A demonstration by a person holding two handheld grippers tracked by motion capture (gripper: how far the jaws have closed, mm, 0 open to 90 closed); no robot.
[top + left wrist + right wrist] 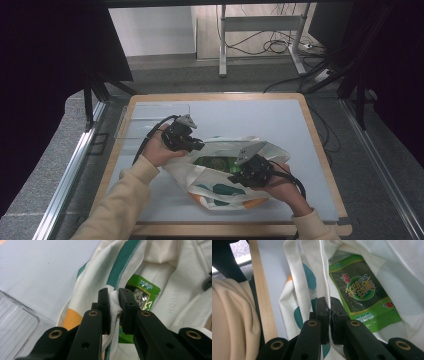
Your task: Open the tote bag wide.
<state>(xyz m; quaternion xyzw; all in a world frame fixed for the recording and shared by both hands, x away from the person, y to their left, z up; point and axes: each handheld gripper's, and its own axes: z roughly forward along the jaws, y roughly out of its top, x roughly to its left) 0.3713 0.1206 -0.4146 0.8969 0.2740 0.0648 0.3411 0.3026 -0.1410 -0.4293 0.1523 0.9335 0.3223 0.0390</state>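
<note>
A pale blue mat (240, 120) is laid over a wooden-edged desk (215, 96), with grey carpet around it, dark curtains at both sides and the metal legs of another frame (222, 45) and loose cables on the floor well beyond the tools. A clear plastic tray (145, 120) is seen just beyond the left tool (192, 145).

Between the two tools a cream cloth bag (220, 187) with teal and orange patches is spread on the mat, its mouth held apart. The left tool is clenched on a bunched fold of the bag's rim (113, 302), cloth being pressed between the jaws. The right tool (240, 176) is clenched on the opposite rim edge (327, 300), a thin hem being pinched tight.

Inside the opening, just past both tools, a flat green snack packet (362, 295) is seen lying in the bag. Its long axis is seen running slantwise away from the right tool's jaws; which end is the packet's top cannot be told.
</note>
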